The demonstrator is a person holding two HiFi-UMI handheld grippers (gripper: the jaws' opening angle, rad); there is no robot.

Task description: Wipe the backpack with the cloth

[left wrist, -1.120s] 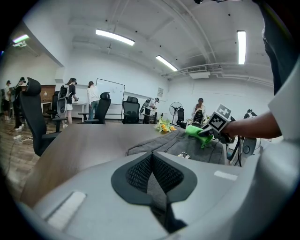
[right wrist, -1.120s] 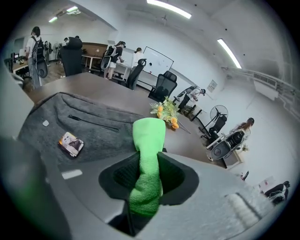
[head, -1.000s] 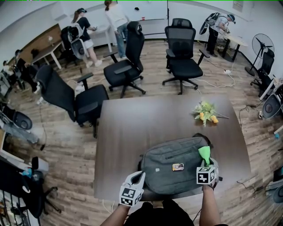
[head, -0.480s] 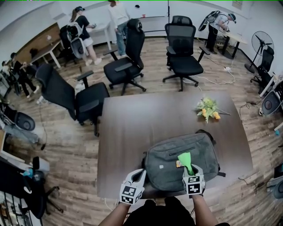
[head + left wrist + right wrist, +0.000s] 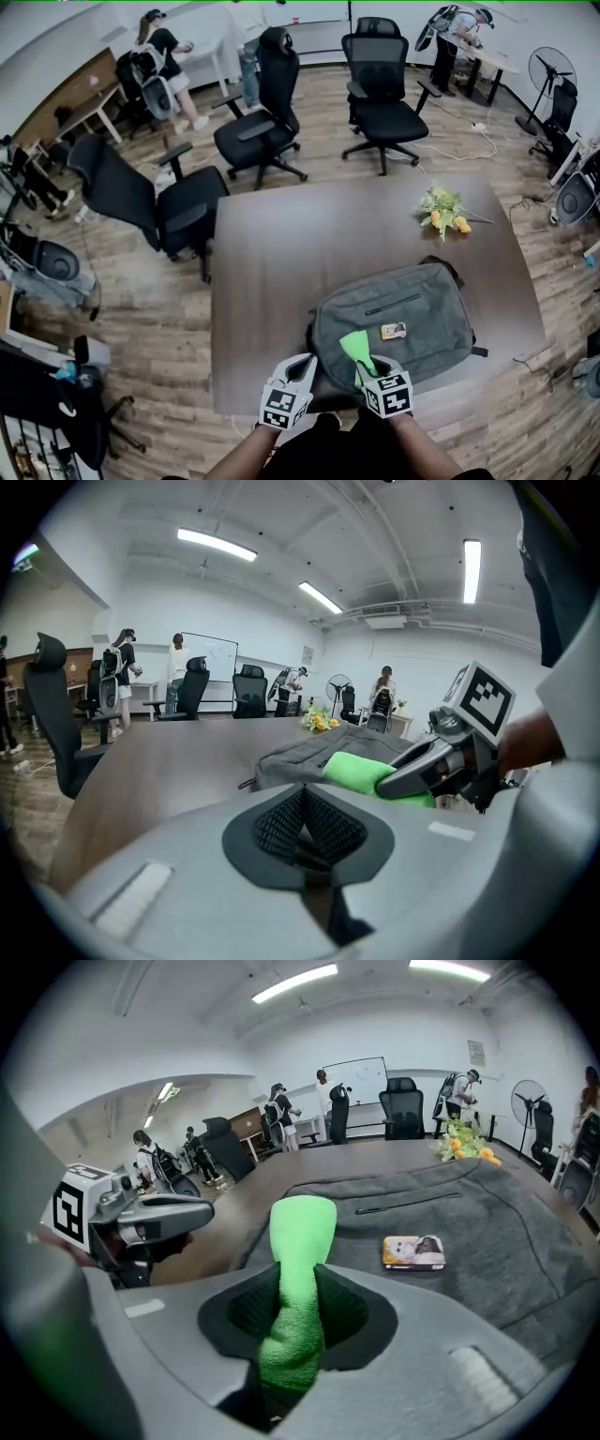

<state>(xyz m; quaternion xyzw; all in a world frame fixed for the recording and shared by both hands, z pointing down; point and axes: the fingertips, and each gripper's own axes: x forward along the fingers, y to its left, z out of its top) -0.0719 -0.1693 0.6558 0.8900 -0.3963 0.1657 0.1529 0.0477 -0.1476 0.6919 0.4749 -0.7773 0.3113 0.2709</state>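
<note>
- Right gripper view: your right gripper point(image 5: 298, 1321) clenches the green cloth point(image 5: 300, 1232) over the backpack point(image 5: 487, 1213)
- Your left gripper point(image 5: 302, 825) is closed on nothing
- Wiping seems underway, with the far side probably left to do

The lower end of the green cloth point(image 5: 302, 1227) is hidden inside the jaws of the right gripper point(image 5: 298, 1312). The small tag point(image 5: 413, 1252) on the grey backpack point(image 5: 497, 1232) is too blurred to be read.
</note>
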